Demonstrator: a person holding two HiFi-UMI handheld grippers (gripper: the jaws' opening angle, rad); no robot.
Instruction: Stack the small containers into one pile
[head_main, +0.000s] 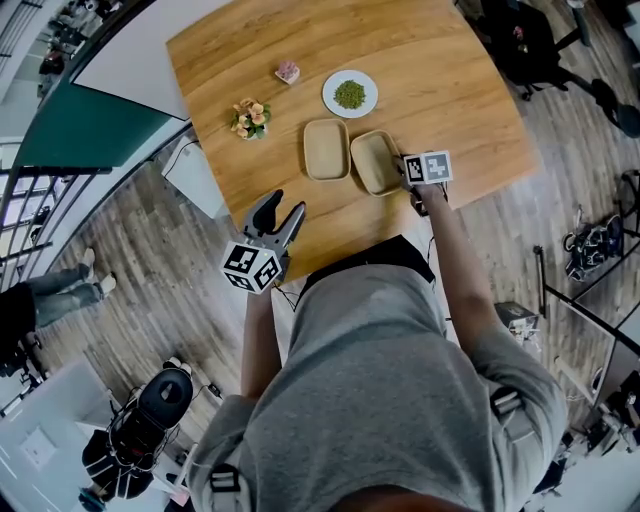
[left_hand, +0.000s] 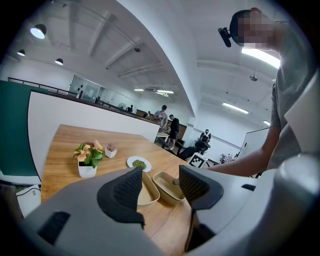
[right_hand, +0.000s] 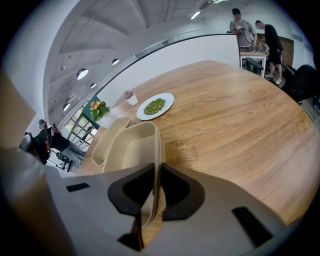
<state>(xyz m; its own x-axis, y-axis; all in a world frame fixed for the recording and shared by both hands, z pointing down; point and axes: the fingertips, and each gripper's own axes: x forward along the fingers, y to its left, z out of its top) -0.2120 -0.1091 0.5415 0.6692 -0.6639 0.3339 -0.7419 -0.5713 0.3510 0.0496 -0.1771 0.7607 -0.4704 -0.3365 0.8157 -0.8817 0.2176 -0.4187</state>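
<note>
Two shallow beige containers lie side by side on the wooden table (head_main: 450, 80). The left container (head_main: 326, 149) stands free. My right gripper (head_main: 405, 172) is shut on the near right rim of the right container (head_main: 372, 160); in the right gripper view the thin wall (right_hand: 135, 150) sits pinched between the pads, with the other container (right_hand: 107, 140) just beyond. My left gripper (head_main: 280, 212) hovers open at the table's near edge, apart from both. In the left gripper view its jaws (left_hand: 160, 187) frame both containers (left_hand: 167, 186) from a distance, nothing between them.
A white plate of green bits (head_main: 350, 93) lies behind the containers. A small flower pot (head_main: 251, 118) and a tiny pink plant pot (head_main: 288, 71) stand at the far left. The table's near edge runs just under the left gripper. People stand far off in the room.
</note>
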